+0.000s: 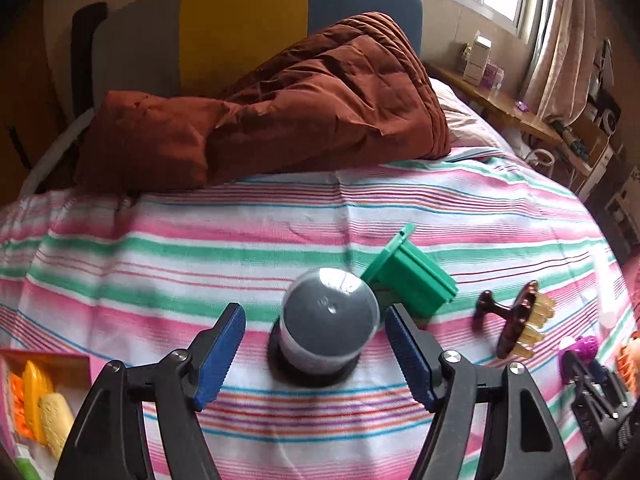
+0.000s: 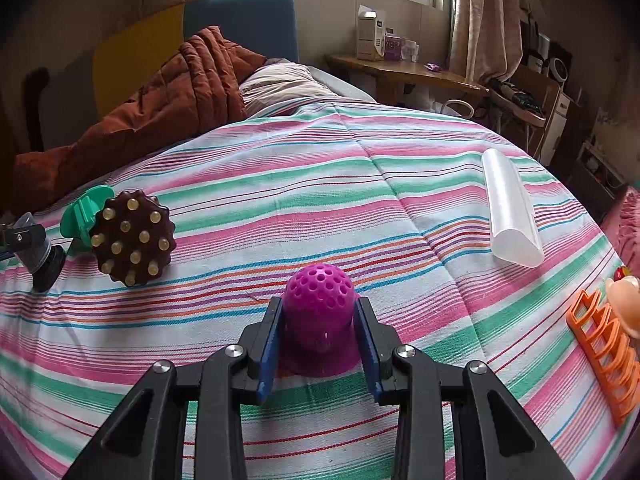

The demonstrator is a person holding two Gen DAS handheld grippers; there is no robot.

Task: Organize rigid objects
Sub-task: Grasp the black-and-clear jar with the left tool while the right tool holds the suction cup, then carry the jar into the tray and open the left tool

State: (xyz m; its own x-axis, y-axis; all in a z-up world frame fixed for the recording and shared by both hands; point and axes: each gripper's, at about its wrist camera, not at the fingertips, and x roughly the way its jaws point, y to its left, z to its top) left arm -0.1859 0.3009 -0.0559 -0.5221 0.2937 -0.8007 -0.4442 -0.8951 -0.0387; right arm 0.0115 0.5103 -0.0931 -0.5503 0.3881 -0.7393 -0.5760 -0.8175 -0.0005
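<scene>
My left gripper [image 1: 314, 350] is open, its blue pads either side of a grey clear-capped jar on a black base [image 1: 326, 320], not touching it. A green plastic piece [image 1: 412, 276] lies just behind the jar, a brown massage brush [image 1: 516, 320] to its right. My right gripper [image 2: 318, 340] is shut on a purple perforated dome [image 2: 319, 312] resting on the striped bedspread [image 2: 320, 184]. In the right wrist view the brown brush [image 2: 132, 238], green piece [image 2: 82, 212] and jar [image 2: 40, 258] lie far left.
A clear plastic tube [image 2: 510, 208] lies at the right, an orange rack [image 2: 604, 344] and a peach item [image 2: 626, 300] at the right edge. A box with yellow and orange items [image 1: 38, 404] is at lower left. A rust duvet [image 1: 280, 104] covers the bed's head.
</scene>
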